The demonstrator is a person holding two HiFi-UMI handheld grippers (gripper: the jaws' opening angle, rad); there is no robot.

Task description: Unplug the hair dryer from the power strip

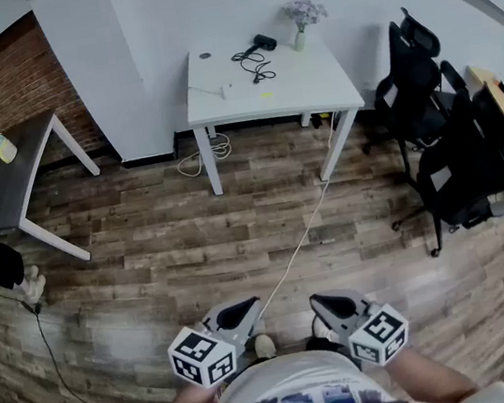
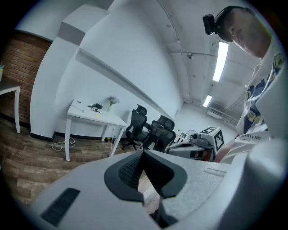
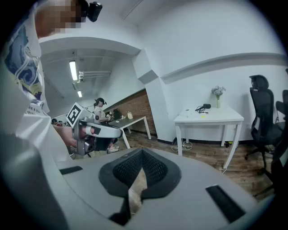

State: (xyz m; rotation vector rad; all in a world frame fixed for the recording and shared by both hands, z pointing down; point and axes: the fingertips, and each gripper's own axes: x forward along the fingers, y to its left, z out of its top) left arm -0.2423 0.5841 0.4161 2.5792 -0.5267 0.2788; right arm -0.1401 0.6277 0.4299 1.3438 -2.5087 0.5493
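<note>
Wood floor (image 1: 192,243) lies below your left gripper (image 1: 237,316) and right gripper (image 1: 333,306), both held at your waist, tilted slightly down, jaws pressed together.

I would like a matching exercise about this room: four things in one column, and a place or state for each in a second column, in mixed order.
1. hair dryer
2. office chairs
3. dark table
4. right claw

A. by the brick wall
B. shut, empty
C. on the white table, near the flower vase
D. right of the white table

Pairs: 1-C, 2-D, 3-A, 4-B
</note>
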